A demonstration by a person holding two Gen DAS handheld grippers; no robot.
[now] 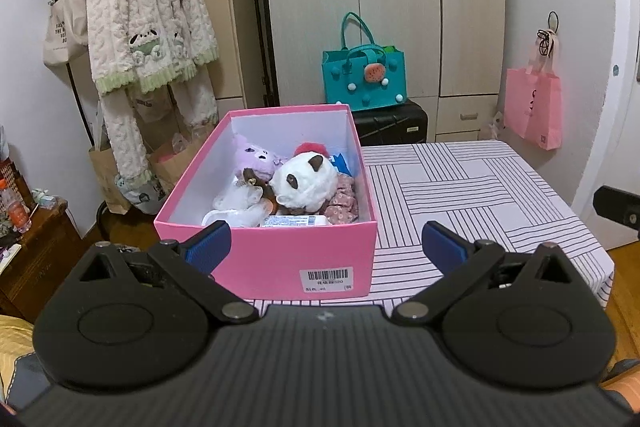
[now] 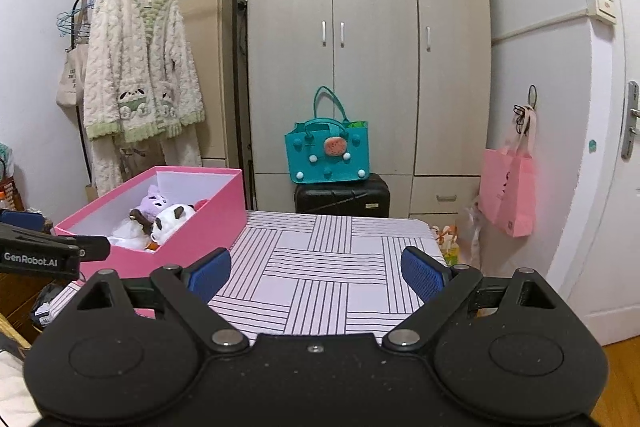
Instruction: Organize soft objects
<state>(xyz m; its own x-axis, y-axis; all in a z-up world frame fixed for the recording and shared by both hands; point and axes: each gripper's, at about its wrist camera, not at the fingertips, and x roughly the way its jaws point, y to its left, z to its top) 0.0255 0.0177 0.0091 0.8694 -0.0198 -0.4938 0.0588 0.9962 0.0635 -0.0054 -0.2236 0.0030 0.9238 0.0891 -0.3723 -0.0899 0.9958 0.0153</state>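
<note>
While both tongs gape empty, one pink box point(image 1: 280, 259), two plush toys point(image 1: 304, 183)

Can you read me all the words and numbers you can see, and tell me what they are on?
"GenRobot.AI": on the left gripper, seen at the edge of the right wrist view.
Barcode sticker on the pink box: small print and a number under the bars, too blurred to read.
Canvas tote bag by the clothes rack: printed lines, too small to read.
Pink bag on the wall: dark print, unreadable.
Packet label inside the box: blurred.
</note>
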